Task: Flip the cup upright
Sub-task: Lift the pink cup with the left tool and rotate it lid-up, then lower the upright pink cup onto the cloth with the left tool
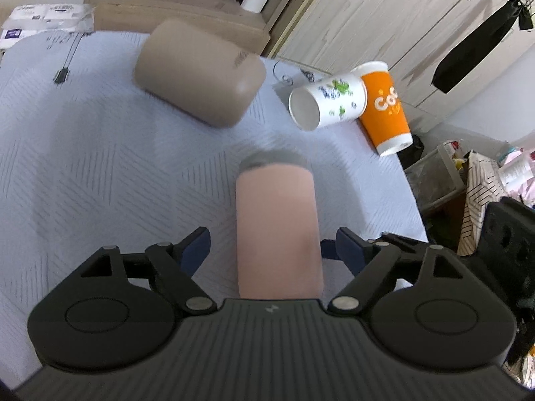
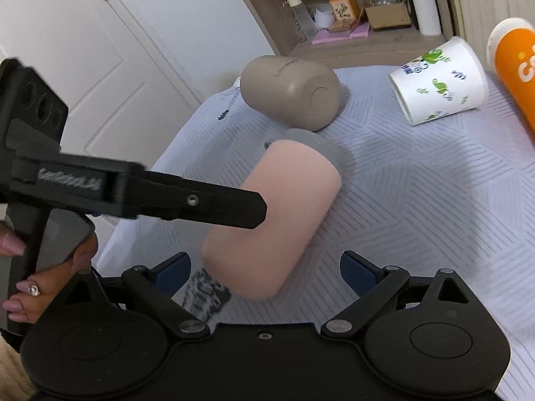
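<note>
- Right now the left tongs point(image 1: 265, 247) stand spread wide, the pink cup point(image 1: 277, 230) lying between the blue pads point(image 1: 197, 247) with a gap on each side; nothing is gripped yet.
- The right tongs point(image 2: 265, 272) are likewise open and empty, hovering just over the base end of the same cup point(image 2: 271, 224).
- That cup lies on its side on the quilted bed cover point(image 1: 117, 167), its grey lid end point(image 1: 274, 160) pointing away from the left tongs.
- To do this step well, I judge the left tongs should close squarely across the body near mid-length, then swing the lid end upward and set the base flat.
- A soft cover may let it wobble, so release slowly.
- Farther off lie a taupe cup point(image 1: 200, 73), a white frog-print cup point(image 1: 326, 100) and an orange cup point(image 1: 384, 107), all tipped over and well apart from the tongs.
</note>
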`<move>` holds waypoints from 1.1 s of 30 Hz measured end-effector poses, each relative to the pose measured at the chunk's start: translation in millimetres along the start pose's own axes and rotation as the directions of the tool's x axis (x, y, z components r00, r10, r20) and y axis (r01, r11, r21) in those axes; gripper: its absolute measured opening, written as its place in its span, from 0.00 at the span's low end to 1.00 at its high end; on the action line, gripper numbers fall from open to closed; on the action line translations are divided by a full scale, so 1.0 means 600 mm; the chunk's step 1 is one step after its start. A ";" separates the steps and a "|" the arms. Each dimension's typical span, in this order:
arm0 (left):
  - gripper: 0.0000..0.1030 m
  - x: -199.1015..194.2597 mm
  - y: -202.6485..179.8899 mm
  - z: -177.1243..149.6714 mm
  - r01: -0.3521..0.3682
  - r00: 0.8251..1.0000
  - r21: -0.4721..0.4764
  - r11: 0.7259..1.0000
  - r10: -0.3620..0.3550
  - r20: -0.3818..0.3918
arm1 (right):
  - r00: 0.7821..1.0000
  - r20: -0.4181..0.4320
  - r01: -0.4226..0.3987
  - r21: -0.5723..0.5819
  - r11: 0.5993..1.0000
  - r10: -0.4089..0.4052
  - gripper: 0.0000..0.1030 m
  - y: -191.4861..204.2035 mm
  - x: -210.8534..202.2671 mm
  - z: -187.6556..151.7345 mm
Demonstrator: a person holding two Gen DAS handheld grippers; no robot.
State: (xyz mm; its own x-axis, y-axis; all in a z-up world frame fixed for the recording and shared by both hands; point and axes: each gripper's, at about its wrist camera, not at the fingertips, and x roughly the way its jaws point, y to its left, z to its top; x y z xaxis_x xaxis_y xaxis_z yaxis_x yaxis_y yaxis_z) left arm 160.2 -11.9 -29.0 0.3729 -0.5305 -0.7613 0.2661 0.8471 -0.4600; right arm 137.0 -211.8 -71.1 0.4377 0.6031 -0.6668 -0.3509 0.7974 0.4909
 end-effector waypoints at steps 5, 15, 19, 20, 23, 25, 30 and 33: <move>0.78 0.016 0.017 0.028 0.030 1.000 0.007 1.000 -0.030 -0.010 | 1.000 -0.013 -0.024 0.059 0.998 0.025 0.95 -0.015 0.018 0.026; 0.57 0.053 0.020 0.043 0.154 0.985 0.007 0.988 -0.152 -0.081 | 0.999 -0.012 -0.045 0.126 0.991 0.047 0.79 -0.041 0.023 0.041; 0.57 0.043 0.005 0.034 0.146 0.988 0.061 0.987 -0.142 -0.066 | 0.999 0.021 -0.037 0.098 0.994 0.035 0.79 -0.033 0.011 0.030; 0.57 0.040 0.002 0.031 0.144 0.988 0.072 0.987 -0.140 -0.063 | 0.999 0.029 -0.033 0.081 0.996 0.031 0.78 -0.029 0.007 0.026; 0.57 0.023 -0.012 0.016 0.131 0.991 0.124 0.984 -0.127 -0.040 | 0.999 0.052 -0.017 0.027 0.999 0.015 0.77 -0.013 -0.005 0.016; 0.57 0.010 -0.024 0.003 0.117 0.993 0.167 0.979 -0.116 -0.015 | 0.997 0.077 -0.001 -0.022 1.000 0.002 0.77 -0.001 -0.015 0.008; 0.56 -0.038 -0.049 -0.038 0.118 0.985 0.274 0.955 -0.148 0.093 | 0.980 0.197 0.048 -0.161 0.986 -0.016 0.75 0.032 -0.063 -0.024; 0.56 -0.059 -0.059 -0.058 0.129 0.976 0.296 0.946 -0.174 0.132 | 0.967 0.252 0.086 -0.240 0.967 -0.023 0.74 0.049 -0.085 -0.044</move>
State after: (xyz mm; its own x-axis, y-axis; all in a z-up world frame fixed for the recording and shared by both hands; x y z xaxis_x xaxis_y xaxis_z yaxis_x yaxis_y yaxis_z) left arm 106.7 -21.7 -1.6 0.4347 -0.6691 -0.6027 0.5630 0.7243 -0.3980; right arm 82.7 -219.4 -37.4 0.6401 0.5701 -0.5151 -0.5009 0.8180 0.2828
